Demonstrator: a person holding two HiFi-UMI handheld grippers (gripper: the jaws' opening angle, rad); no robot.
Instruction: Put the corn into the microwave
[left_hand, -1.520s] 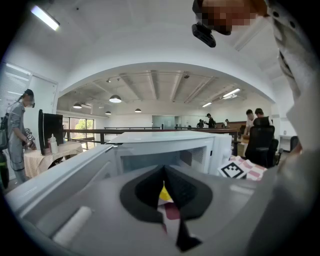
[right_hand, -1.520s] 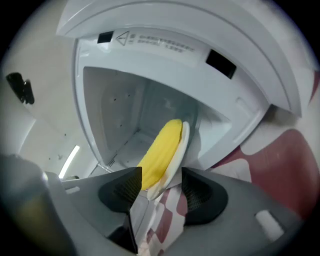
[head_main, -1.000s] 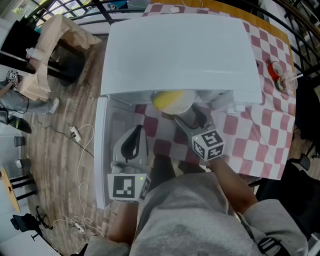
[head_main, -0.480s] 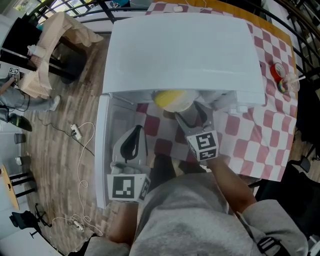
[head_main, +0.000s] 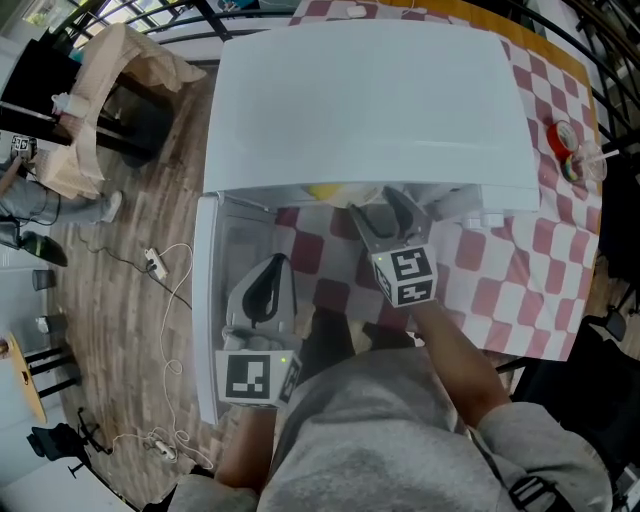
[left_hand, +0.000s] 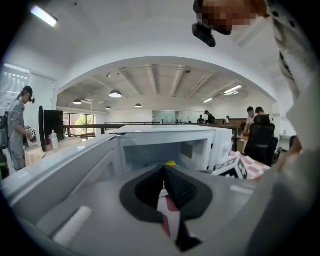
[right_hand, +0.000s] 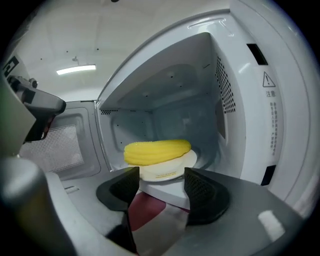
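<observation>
Right tool (right_hand: 161, 173): jaws set wide and closing, with nothing between the pads. Its own view looks straight into the microwave (right_hand: 175, 100). The corn (right_hand: 157, 151) lies lengthwise on a white plate (right_hand: 176, 169) on the cavity floor, at twelve o'clock from the jaws and just beyond their tips. No pad touches the plate. The head view gives far less of this. There the right tool (head_main: 378, 215) reaches to the mouth of the microwave (head_main: 365, 100) from six o'clock, and the corn (head_main: 330, 190) is only a yellow sliver under the front edge of the roof. The plate cannot be made out. Left tool (left_hand: 165, 168): jaws drawn together at the tips, holding nothing. In the head view the left tool (head_main: 277, 262) sits at eight o'clock from the right one, back from the cavity and near the open door (head_main: 205, 300). The door swings out at nine o'clock; the right gripper view shows its mesh window (right_hand: 65, 145). The left gripper view catches the corn (left_hand: 171, 163) as a small yellow dot over its jaw tips, inside the microwave (left_hand: 165, 145), with the right tool's marker cube (left_hand: 232, 169) at three o'clock. Only that view shows the room beyond: a standing person (left_hand: 15, 130) at nine o'clock and an office chair (left_hand: 260, 140) at three. Only the head view shows the red-checked cloth on the counter (head_main: 545, 260).
</observation>
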